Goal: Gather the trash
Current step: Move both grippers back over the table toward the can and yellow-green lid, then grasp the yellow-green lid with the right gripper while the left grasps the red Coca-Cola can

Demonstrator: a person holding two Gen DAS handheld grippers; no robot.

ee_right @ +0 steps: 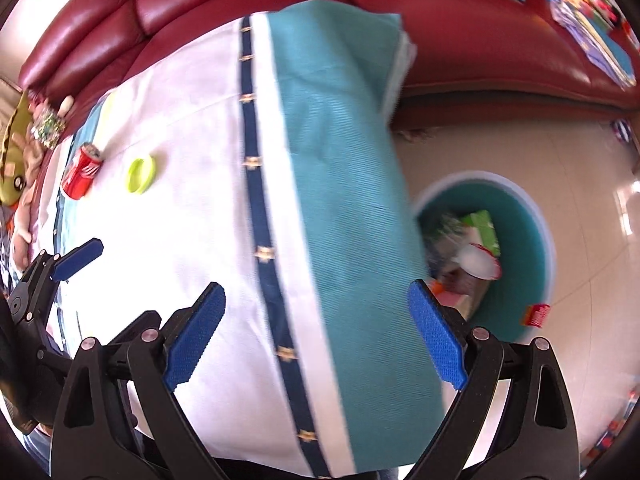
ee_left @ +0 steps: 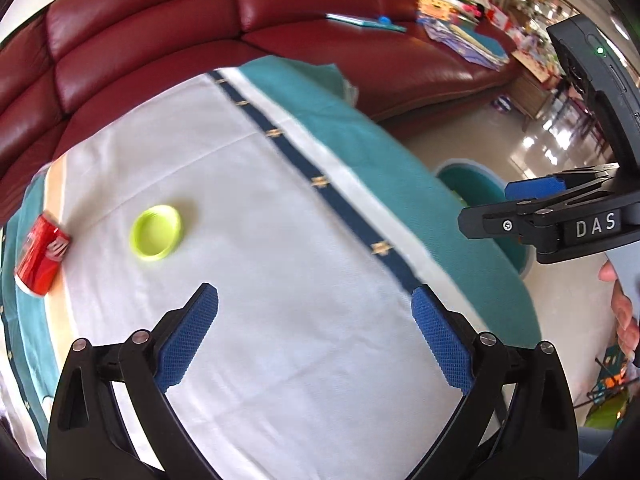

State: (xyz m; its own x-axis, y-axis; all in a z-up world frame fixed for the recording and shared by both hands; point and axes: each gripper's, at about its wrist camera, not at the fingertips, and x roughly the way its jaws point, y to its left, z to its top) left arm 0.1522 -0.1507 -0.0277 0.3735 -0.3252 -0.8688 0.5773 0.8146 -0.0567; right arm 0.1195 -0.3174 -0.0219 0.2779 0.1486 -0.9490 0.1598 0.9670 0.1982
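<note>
A red soda can (ee_left: pixel 40 258) lies on its side at the table's far left edge. A lime green lid (ee_left: pixel 157 232) lies on the white cloth beside it. Both also show in the right wrist view: the can (ee_right: pixel 82 170), the lid (ee_right: pixel 141 175). My left gripper (ee_left: pixel 314 300) is open and empty over the white cloth, nearer than the lid. My right gripper (ee_right: pixel 316 300) is open and empty over the table's teal border. A teal trash bin (ee_right: pixel 532 236) on the floor to the right holds several pieces of trash (ee_right: pixel 478 240).
A white and teal tablecloth (ee_left: pixel 280 208) covers the table. A red leather sofa (ee_left: pixel 160 28) curves behind it, with books and papers (ee_left: pixel 460 28) on its seat. Plush toys (ee_right: pixel 24 152) lie at the far left. A small red scrap (ee_right: pixel 536 314) sits by the bin.
</note>
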